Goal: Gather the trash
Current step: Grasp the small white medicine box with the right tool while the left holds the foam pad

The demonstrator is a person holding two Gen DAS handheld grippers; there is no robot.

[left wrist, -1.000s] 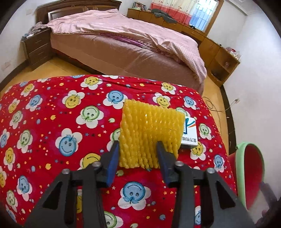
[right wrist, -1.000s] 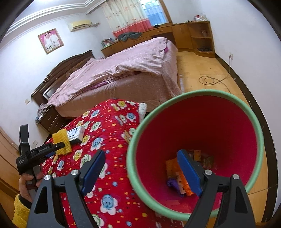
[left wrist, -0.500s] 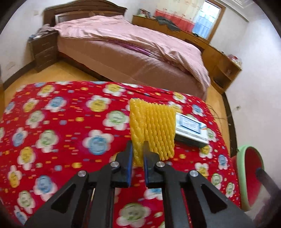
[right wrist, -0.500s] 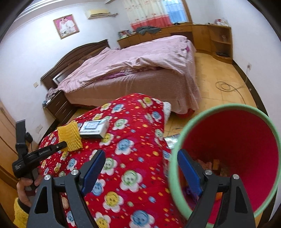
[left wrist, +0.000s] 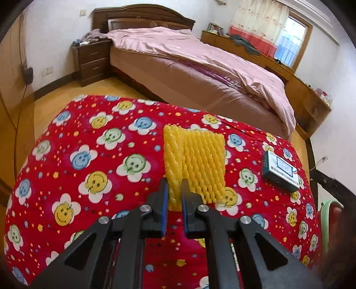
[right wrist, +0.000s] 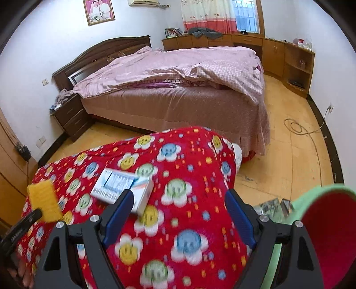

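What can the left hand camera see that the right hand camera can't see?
Only the left wrist view shows the left gripper close up, jaws shut on the edge of the yellow foam net. Only the right wrist view shows the open right gripper, the framed photo and the cable on the floor. Both show the net, the small box, the red blanket, the bin's green rim and the bed.
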